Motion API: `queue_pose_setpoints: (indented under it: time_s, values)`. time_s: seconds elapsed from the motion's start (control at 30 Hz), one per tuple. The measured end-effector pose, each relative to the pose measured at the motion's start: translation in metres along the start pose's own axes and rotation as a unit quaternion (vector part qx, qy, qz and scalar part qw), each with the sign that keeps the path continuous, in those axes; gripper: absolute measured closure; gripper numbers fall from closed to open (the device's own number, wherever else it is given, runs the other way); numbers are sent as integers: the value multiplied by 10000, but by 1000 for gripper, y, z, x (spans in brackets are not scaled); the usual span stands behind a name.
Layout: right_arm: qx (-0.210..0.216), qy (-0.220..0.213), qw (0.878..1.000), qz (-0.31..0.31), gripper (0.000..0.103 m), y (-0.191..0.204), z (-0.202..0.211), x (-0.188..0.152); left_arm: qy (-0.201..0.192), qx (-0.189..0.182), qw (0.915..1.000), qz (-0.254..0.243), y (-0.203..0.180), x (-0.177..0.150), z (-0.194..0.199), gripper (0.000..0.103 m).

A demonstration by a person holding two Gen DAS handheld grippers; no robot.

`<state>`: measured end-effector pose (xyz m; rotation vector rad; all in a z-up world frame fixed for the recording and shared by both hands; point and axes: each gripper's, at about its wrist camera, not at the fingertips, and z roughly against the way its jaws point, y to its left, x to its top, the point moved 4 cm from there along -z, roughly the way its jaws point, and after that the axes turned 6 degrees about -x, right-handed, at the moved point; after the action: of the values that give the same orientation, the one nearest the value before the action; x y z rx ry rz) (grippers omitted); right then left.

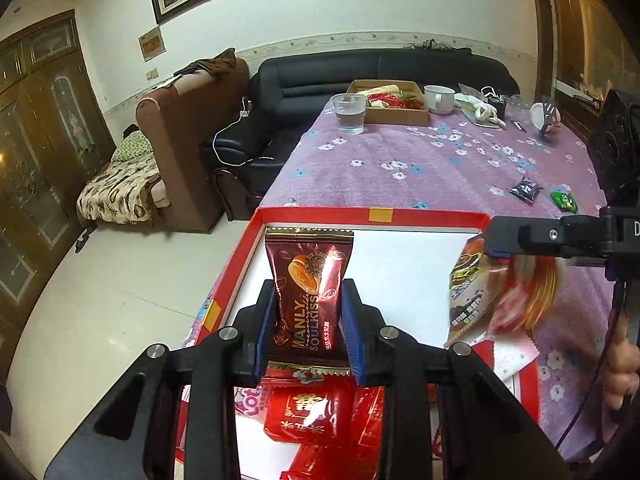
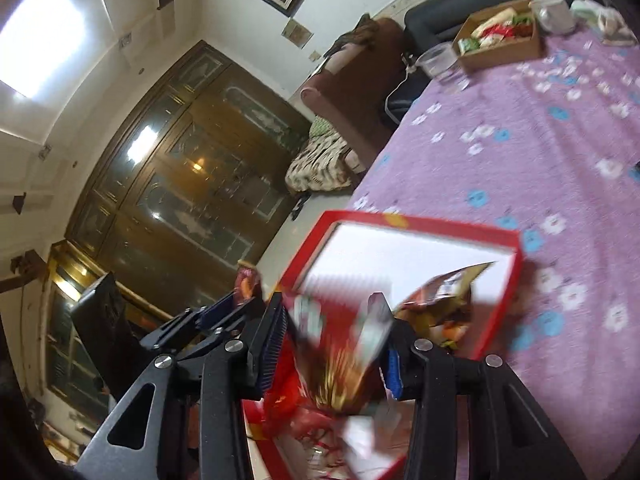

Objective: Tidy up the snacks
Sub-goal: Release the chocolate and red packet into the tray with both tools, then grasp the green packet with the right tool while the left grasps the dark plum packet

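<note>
Here the left claw (image 1: 308, 316) is clamped on a dark red almond snack packet (image 1: 307, 280), held upright above the red box (image 1: 320, 213) on the purple desk (image 1: 420, 168); at 3 o'clock, the right claw (image 2: 332, 344) grips a blurred red-gold snack bag (image 2: 340, 376) over the same box

maroon packet (image 1: 308, 292) reading "MANLY" and "SOULKISS", pink wrapper (image 1: 250, 402) showing "Lot"
</note>
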<state>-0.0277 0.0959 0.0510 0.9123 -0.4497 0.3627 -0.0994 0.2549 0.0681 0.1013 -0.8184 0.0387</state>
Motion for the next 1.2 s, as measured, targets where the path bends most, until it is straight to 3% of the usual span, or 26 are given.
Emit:
queue_pose_setpoints:
  time_s: [0.53, 0.63, 0.7, 0.77, 0.87, 0.97, 1.07, 1.2]
  values:
    - [-430, 7, 9988, 246, 59, 24, -1, -10, 28, 36, 10000, 4, 11, -9, -6, 73]
    - [-680, 44, 9962, 547, 59, 23, 20, -22, 190, 307, 9992, -166, 12, -15, -15, 72]
    - [-814, 250, 9929, 827, 59, 24, 35, -39, 159, 267, 9995, -99, 16, -18, -15, 65]
    - [-791, 469, 9905, 1025, 59, 25, 43, -56, 67, 276, 9996, 80, 25, -19, -12, 56]
    - [-545, 781, 9890, 1131, 59, 29, 48, -85, -7, 357, 9992, 168, 35, -18, -9, 55]
    - [-495, 1034, 9851, 1280, 61, 34, 30, -106, -40, 372, 9991, 216, 40, -18, -5, 55]
    - [-415, 1123, 9865, 1116, 62, 32, 3, -104, -65, 338, 9992, 188, 38, -20, -1, 55]
    - [-866, 1088, 9825, 1240, 62, 31, -22, -81, -101, 309, 9994, 123, 32, -21, 5, 55]
